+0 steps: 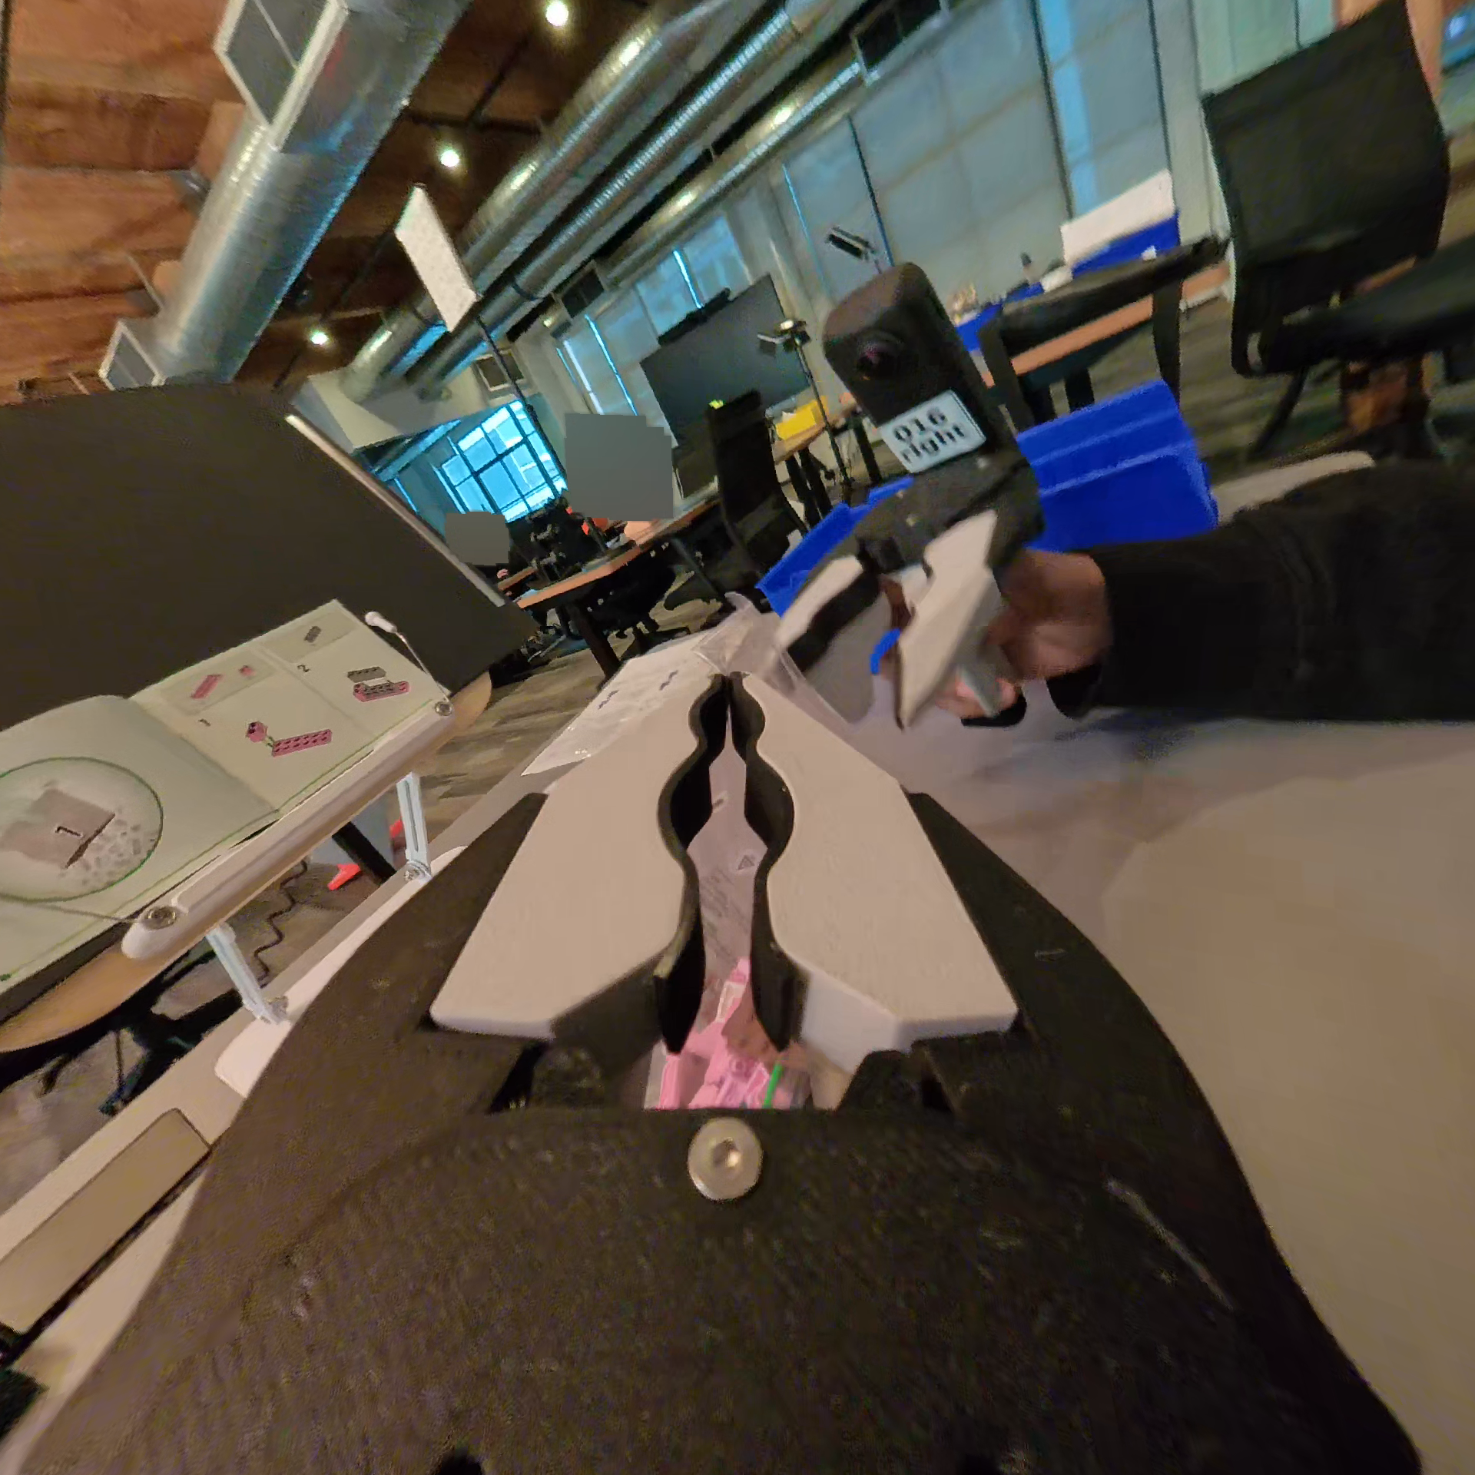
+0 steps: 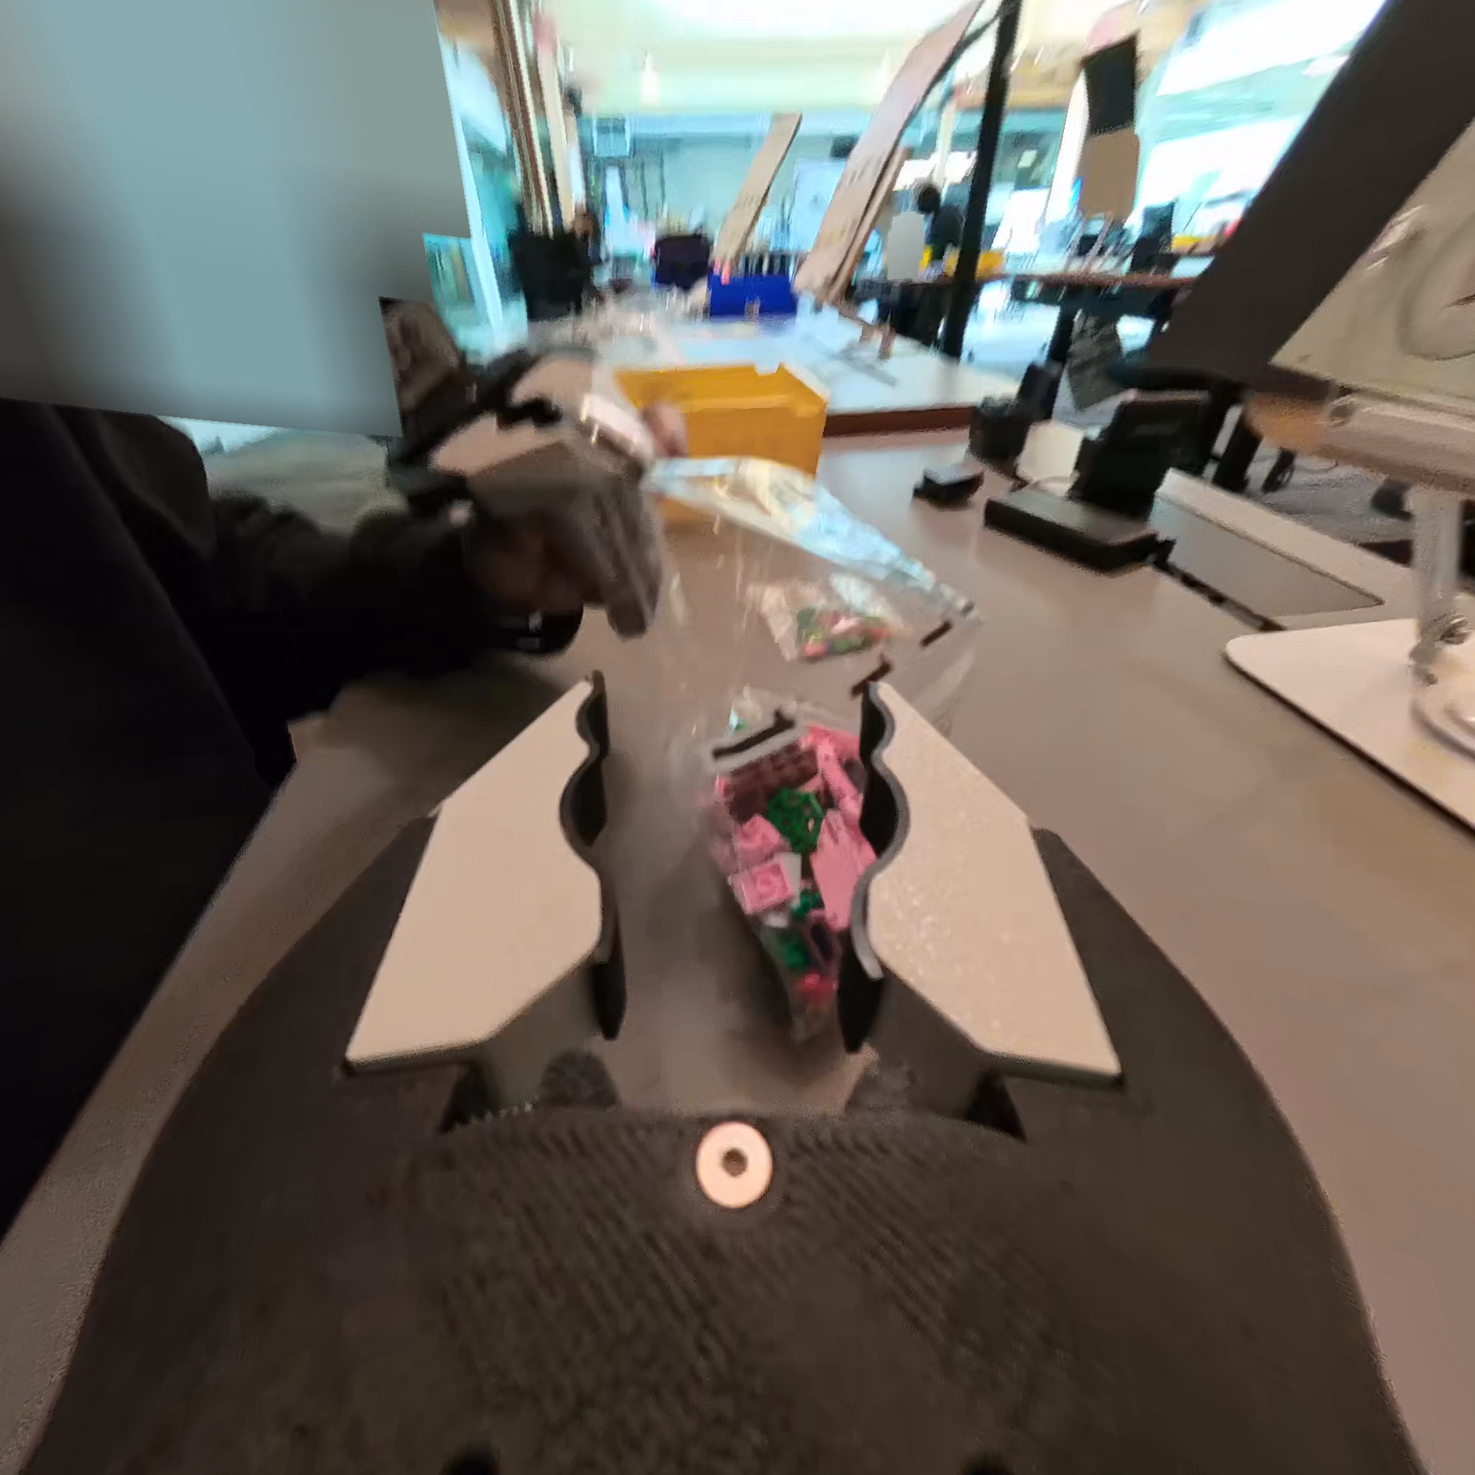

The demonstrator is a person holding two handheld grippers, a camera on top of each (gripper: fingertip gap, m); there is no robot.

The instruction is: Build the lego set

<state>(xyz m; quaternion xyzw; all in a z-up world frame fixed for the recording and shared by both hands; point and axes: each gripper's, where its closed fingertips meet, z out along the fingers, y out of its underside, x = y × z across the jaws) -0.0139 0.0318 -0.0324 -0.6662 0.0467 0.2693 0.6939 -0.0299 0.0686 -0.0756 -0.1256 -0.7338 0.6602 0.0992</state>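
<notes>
A clear plastic bag of lego pieces hangs over the grey table. Pink and green bricks sit in its bottom, and a smaller packet lies inside it. My left gripper is shut on the upper part of the bag, whose plastic sticks out past the tips. The right wrist view shows it holding the bag up. My right gripper is open. The bag's lower end hangs between its fingers, close to the right finger. It also shows in the left wrist view.
An open instruction booklet rests on a white stand at the left, with its base on the table. A yellow bin stands behind the left gripper, a blue bin behind the right. Black devices lie farther back.
</notes>
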